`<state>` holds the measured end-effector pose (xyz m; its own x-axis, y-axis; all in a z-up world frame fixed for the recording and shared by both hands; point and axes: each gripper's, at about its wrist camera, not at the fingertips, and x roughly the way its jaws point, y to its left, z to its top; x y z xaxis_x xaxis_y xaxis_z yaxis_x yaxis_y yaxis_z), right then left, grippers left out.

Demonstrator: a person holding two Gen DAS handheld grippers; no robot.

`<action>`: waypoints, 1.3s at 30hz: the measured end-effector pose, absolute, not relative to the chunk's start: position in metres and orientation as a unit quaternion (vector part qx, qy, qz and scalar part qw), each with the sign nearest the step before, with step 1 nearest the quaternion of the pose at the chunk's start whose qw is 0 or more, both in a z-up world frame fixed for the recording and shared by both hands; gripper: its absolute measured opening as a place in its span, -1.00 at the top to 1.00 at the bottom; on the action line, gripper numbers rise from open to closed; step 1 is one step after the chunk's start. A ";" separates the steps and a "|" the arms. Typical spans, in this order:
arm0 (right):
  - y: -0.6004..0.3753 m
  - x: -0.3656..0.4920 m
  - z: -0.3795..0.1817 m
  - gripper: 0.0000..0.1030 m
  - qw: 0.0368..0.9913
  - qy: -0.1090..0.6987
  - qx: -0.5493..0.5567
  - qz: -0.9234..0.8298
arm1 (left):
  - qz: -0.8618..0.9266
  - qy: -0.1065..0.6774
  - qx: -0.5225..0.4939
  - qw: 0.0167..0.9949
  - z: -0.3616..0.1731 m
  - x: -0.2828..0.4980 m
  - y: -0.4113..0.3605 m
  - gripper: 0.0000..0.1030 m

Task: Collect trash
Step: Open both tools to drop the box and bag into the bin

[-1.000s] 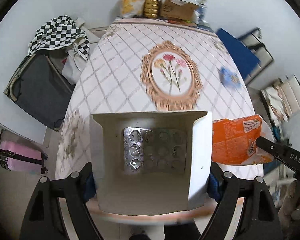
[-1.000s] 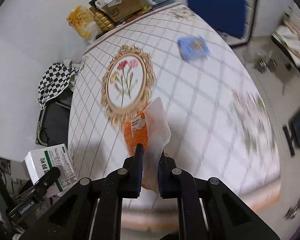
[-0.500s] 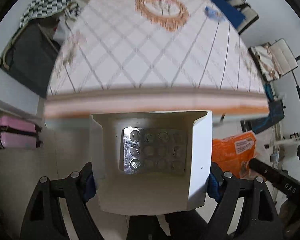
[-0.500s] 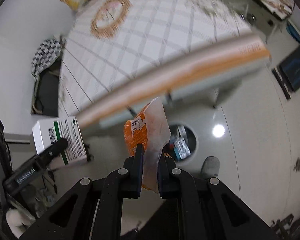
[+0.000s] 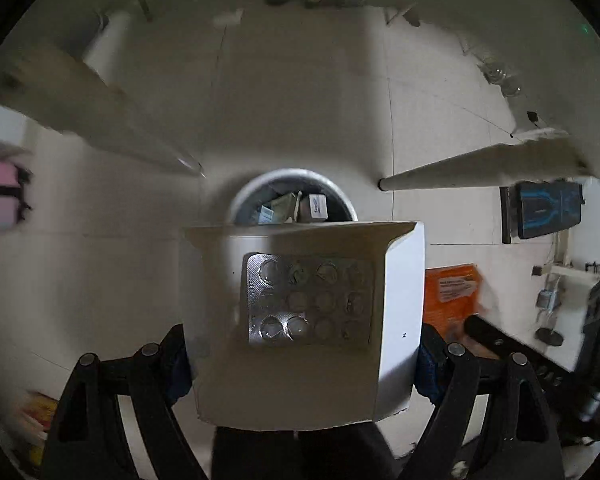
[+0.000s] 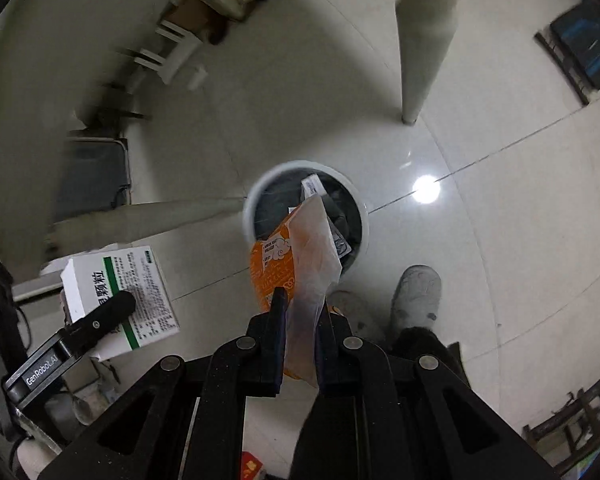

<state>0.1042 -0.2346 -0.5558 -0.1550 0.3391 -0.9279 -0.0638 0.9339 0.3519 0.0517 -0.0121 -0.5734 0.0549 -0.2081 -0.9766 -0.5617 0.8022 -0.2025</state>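
Note:
My left gripper (image 5: 304, 344) is shut on a white medicine box (image 5: 400, 300); its open end faces the camera and shows a silver blister pack (image 5: 308, 300) inside. Just beyond the box, a round white trash bin (image 5: 260, 184) stands on the floor with several cartons in it. My right gripper (image 6: 300, 304) is shut on an orange snack packet (image 6: 276, 264), which hangs over the near rim of the bin (image 6: 260, 188). In the right wrist view the box (image 6: 116, 280) hangs to the left of the bin. The packet (image 5: 452, 296) shows right of the box.
Pale table legs (image 5: 480, 164) (image 6: 424, 40) slant in beside the bin on a glossy tiled floor. A person's grey shoe (image 6: 416, 300) stands near the bin's right side. A pink case (image 5: 0, 196) and a dark mat (image 5: 548, 208) lie further out.
Both views have swung from the patterned tabletop, past its edge, down to the floor and the bin. Both grippers sank with the box and the packet still held.

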 end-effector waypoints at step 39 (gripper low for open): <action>-0.196 0.077 -0.541 -0.96 0.712 0.658 -0.151 0.193 | 0.213 0.662 -0.226 0.682 -0.524 -0.007 -0.025 -0.95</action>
